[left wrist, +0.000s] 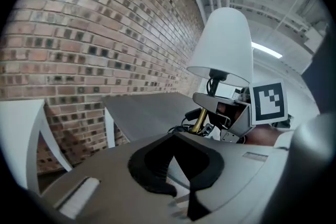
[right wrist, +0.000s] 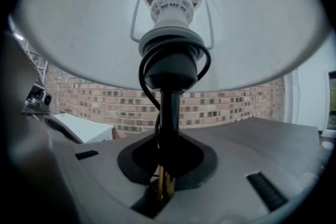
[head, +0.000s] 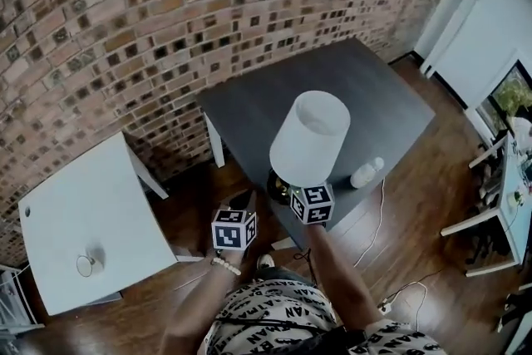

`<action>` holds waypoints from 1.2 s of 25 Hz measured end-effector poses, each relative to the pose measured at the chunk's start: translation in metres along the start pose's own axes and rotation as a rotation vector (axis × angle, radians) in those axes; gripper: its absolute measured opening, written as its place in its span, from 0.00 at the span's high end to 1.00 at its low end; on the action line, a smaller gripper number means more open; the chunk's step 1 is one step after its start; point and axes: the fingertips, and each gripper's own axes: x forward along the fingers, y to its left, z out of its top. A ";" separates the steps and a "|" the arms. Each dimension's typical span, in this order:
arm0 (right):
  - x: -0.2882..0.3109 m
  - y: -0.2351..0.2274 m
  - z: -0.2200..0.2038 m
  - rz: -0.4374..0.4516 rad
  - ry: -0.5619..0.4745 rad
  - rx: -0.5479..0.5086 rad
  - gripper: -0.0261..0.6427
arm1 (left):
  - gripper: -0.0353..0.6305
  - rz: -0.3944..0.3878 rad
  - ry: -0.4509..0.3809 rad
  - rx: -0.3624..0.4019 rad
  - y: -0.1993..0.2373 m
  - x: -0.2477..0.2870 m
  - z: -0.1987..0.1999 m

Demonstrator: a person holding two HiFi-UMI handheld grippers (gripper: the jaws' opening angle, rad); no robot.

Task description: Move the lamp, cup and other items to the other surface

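We face a rough brick wall (head: 125, 29) and plank floor (head: 432, 204), with a matte dark table (head: 391, 108) beside a smooth white table (head: 125, 204). Our right gripper (right wrist: 163, 186) pinches the black stem of the lamp (head: 309, 137), whose tapered white shade hangs over the dark table's near edge. The left gripper (left wrist: 181, 191) has its jaws pressed together, empty, and the lamp's base is hidden.

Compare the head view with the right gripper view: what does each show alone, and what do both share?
Head view only: a small round item on the white table, and a cable on the floor. Right gripper view only: the bulb socket inside the shade, and the right gripper shut on the lamp stem. Both: shade, brick wall, white table, dark table.
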 end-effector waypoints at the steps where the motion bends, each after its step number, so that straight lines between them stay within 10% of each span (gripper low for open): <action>1: -0.002 -0.021 -0.002 -0.023 0.003 0.001 0.89 | 0.94 -0.017 0.007 0.009 -0.012 0.014 0.003; 12: -0.004 -0.164 -0.051 -0.182 0.040 0.050 0.89 | 0.94 -0.094 0.079 0.056 -0.067 0.114 0.001; 30: 0.029 -0.215 -0.089 -0.221 0.057 0.088 0.89 | 0.94 -0.035 0.134 0.043 -0.040 0.133 -0.008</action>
